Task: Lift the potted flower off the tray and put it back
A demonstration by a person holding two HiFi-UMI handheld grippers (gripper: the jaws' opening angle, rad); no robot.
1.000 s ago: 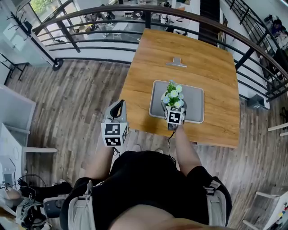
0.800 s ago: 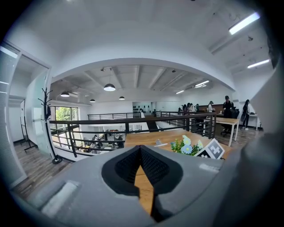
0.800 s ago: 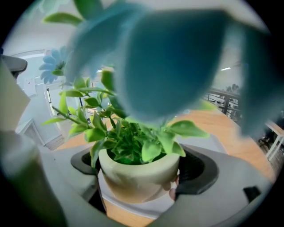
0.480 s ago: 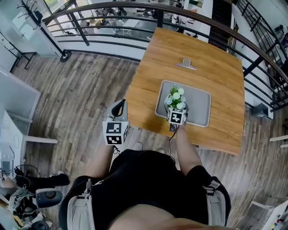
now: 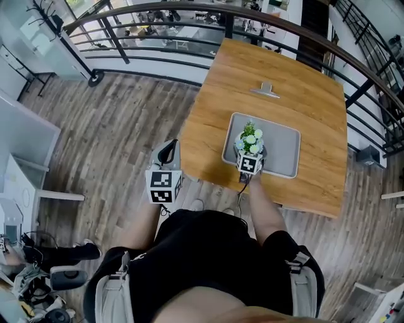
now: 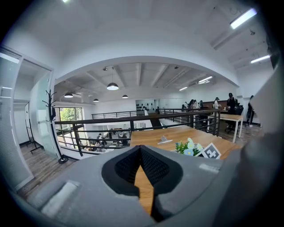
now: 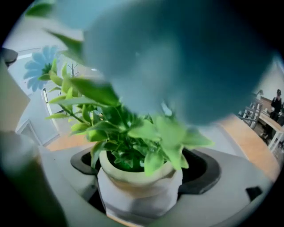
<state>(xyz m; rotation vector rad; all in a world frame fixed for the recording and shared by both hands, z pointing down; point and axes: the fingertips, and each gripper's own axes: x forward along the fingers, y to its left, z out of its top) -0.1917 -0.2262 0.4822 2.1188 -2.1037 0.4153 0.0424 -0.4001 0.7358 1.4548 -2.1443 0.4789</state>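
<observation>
Right claw point(image 5: 251, 156) stood spread wide and pinched the white pot point(image 7: 140, 188) of the potted flower point(image 5: 250, 140) between its jaws. In the right gripper view the dark pads point(image 7: 202, 166) lay against the pot's left and right sides, and green leaves and pale blue blossoms rose above the rim and filled most of that view. The claw's marker cube sat just on the near side of the plant, with the person's right forearm point(image 5: 265, 211) stretched out behind it.

The potted flower was upright over the left, near part of the grey tray point(image 5: 281, 148). Whether the pot's base touched the tray I could not tell. The tray lay on the near half of the wooden table point(image 5: 297, 94), and a small grey stand point(image 5: 266, 90) stood well apart from it toward the far edge.

Left claw point(image 6: 140, 148) was pressed together, its tips meeting with nothing between them. It was off the table's near left corner, above the plank floor point(image 5: 113, 126), well apart from the tray. It pointed toward the far side, where a dark railing point(image 5: 189, 6) curved round behind the table.
</observation>
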